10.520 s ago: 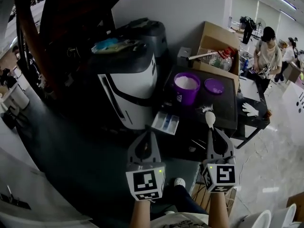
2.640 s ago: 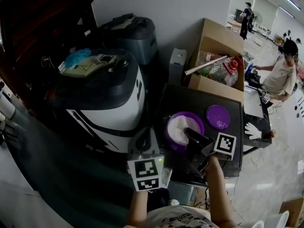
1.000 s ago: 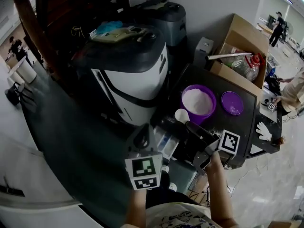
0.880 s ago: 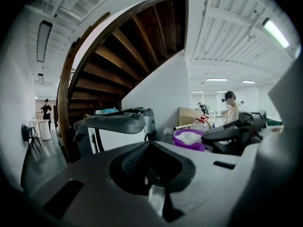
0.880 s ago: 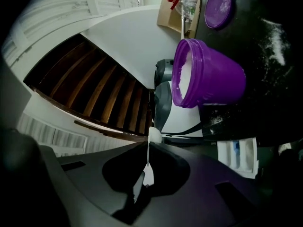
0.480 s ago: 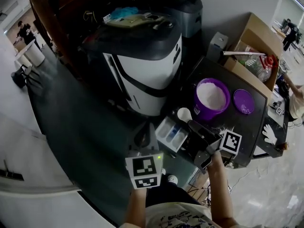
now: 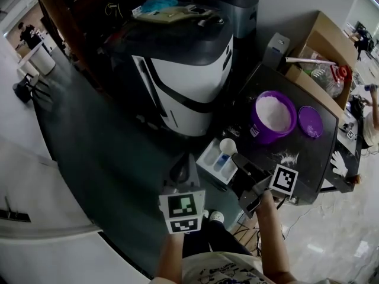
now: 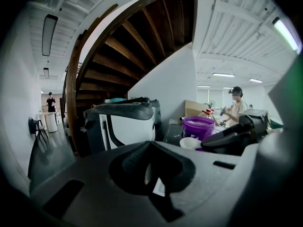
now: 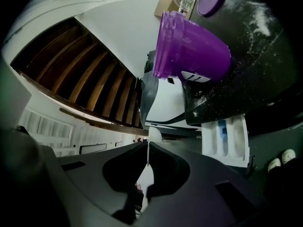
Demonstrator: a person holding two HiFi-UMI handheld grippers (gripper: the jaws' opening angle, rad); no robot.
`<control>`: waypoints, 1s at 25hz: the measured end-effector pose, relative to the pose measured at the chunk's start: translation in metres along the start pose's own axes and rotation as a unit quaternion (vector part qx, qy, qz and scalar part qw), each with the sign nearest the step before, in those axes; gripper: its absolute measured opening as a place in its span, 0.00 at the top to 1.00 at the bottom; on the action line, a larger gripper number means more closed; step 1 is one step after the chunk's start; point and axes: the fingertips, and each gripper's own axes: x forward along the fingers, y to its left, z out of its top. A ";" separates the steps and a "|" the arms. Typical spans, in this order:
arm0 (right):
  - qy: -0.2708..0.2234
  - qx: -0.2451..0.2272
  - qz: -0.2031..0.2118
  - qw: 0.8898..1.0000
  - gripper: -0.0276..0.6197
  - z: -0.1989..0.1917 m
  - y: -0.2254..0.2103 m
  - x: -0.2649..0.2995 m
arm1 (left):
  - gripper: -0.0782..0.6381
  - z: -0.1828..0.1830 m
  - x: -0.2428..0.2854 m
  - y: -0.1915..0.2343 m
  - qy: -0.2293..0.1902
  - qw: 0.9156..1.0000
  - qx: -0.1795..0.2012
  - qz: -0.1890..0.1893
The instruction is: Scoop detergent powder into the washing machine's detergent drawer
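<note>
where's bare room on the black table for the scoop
Bare black table top lies in front of the round purple lid, right of the spilled white powder. Crowded toward the open purple tub and brown cardboard box.

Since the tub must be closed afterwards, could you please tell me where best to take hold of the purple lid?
The purple lid lies flat on the black table, no knob visible, so probably pinch its rim from above, at the edge away from the purple tub.
</note>
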 end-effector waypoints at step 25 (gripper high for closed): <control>0.028 -0.199 -0.182 0.963 0.93 -0.016 -0.054 0.033 | 0.89 -0.037 0.018 0.024 0.025 0.999 -0.007 -0.027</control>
